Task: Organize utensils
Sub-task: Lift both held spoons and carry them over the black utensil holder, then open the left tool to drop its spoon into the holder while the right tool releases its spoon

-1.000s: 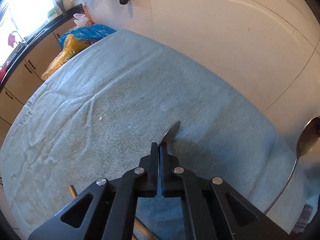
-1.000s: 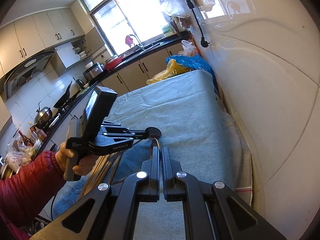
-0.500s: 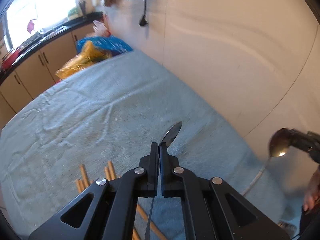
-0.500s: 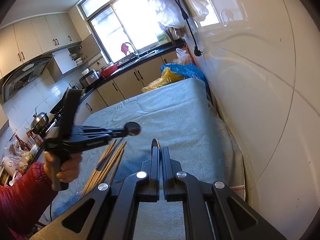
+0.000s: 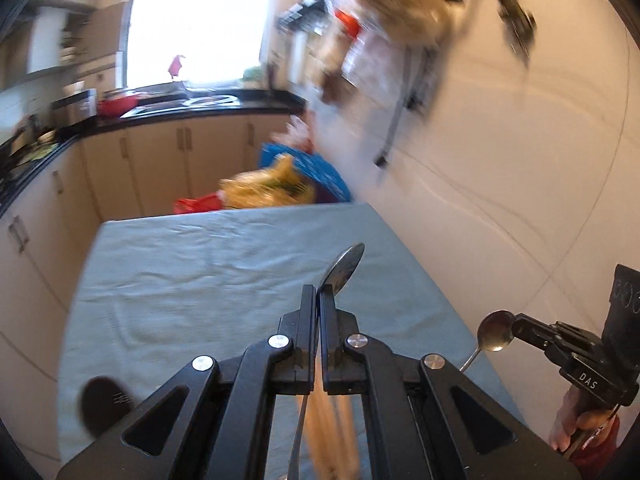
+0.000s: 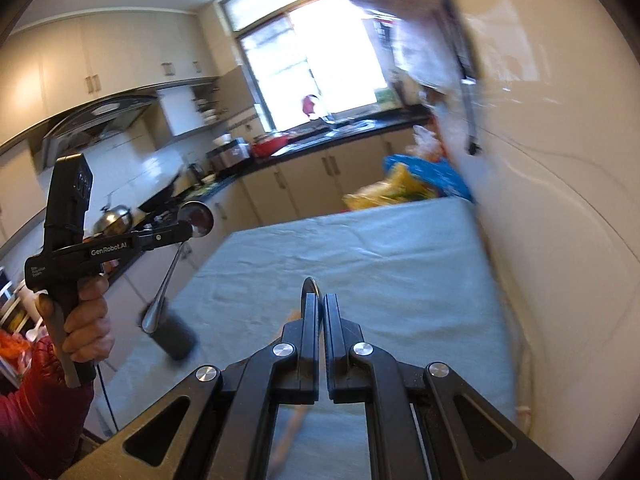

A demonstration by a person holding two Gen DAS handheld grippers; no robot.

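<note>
Both grippers carry a spoon clear above the blue cloth (image 5: 192, 280), likely for transfer to the dark cup (image 6: 174, 334) at the cloth's near left edge.

Left gripper (image 5: 318, 292) clamps a spoon (image 5: 345, 266) by its neck, handle hanging.

Right gripper (image 6: 319, 300) pinches a second spoon (image 5: 496, 336).

Chopsticks (image 5: 332, 432) under the left gripper's jaws are blurred; cup contents unreadable.

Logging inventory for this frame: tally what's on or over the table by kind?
Spoons: 2 (left spoon in the left tongs, right spoon in the right tongs)
Dark cup: 1
Wooden chopsticks: a bundle, too blurred to count
Total: 3 counted, plus the chopsticks
</note>
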